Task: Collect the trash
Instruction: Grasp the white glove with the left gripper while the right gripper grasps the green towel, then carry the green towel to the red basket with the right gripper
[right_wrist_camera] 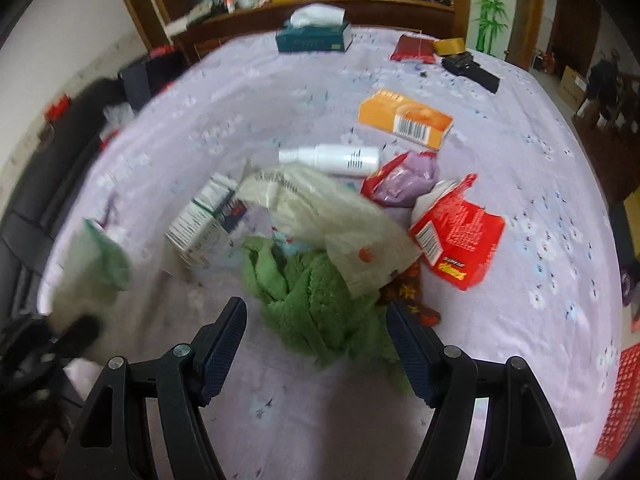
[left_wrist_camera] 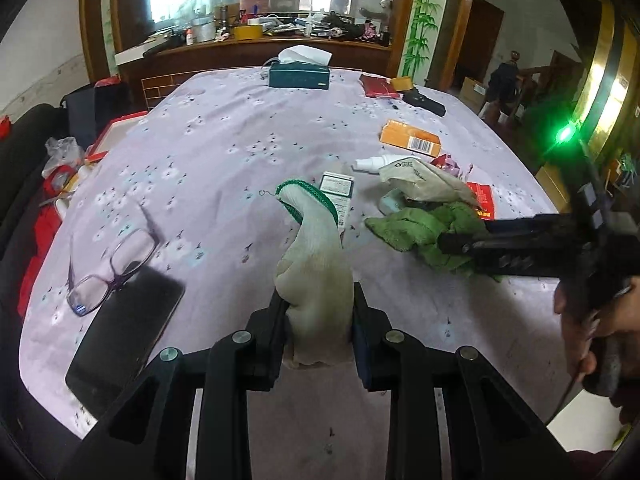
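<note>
Left wrist view: nearest the lens, the left gripper [left_wrist_camera: 320, 320] is clamped on a whitish work glove [left_wrist_camera: 316, 276] w/ a green cuff; the glove rises from between the pads, lifted clear of the lilac tablecloth [left_wrist_camera: 208, 148]. So one pick looks done, and that glove needs carrying off to wherever trash goes; no bin in sight. Left of it lie a phone [left_wrist_camera: 124, 332] and specs [left_wrist_camera: 112, 268], prob not trash.

Right wrist view: the right gripper [right_wrist_camera: 316, 340] is wide open, holding nothing, fingers straddling the near edge of a green cloth [right_wrist_camera: 312, 300]; contact can't be told, view blurred. Judged next move: push fwd a bit, lower, close on the cloth. Beyond it, mid-table, the litter pile: crumpled paper bag [right_wrist_camera: 320, 208], red wrapper [right_wrist_camera: 456, 236], white bottle [right_wrist_camera: 332, 158], orange box [right_wrist_camera: 404, 118]. Far end: tissue box [right_wrist_camera: 314, 38].

Pose: left tool low, pointing across the table; right tool comes in from the right, angled down.
</note>
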